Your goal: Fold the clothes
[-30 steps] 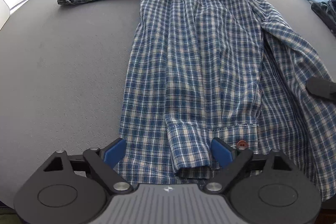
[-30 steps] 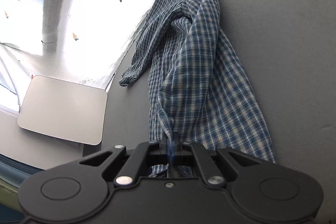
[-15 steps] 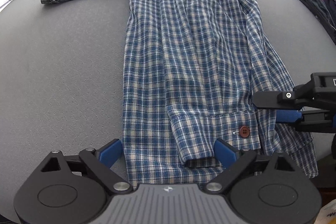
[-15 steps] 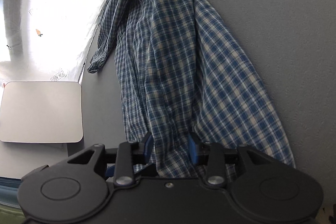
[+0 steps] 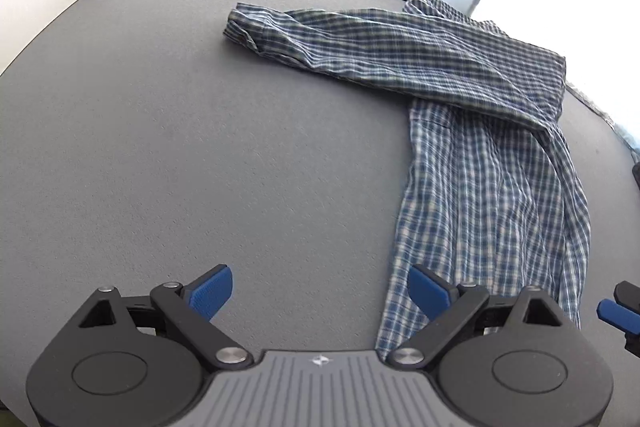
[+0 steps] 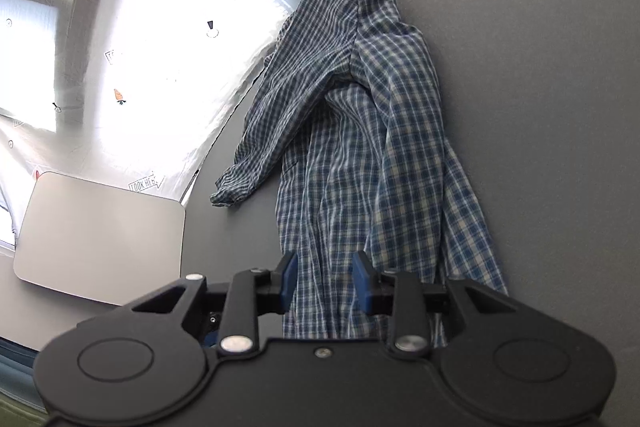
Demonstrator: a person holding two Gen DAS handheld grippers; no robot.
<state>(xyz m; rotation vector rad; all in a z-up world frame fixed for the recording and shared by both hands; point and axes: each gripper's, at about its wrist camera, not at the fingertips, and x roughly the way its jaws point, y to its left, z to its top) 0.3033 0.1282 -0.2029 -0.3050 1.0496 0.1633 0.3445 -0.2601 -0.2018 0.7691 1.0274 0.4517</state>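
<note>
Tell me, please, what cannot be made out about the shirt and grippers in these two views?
- Shirt hem: hidden by each gripper's body in both wrist views.
- Right gripper, jaws closing: whether its pads touch cloth is unclear.
- Left gripper: open over bare table.

Grey table (image 5: 160,147) bare across its left half, plaid shirt (image 5: 480,167) covering the right side, white board (image 6: 100,235) past the far-left edge

Shirt (image 5: 488,187) lies on the tabletop (image 5: 200,147), running from near edge to far edge. One sleeve (image 5: 340,43) stretches left along the far edge. Left gripper (image 5: 320,293) over bare tabletop left of the shirt; right gripper (image 6: 325,281) over its near end.
</note>
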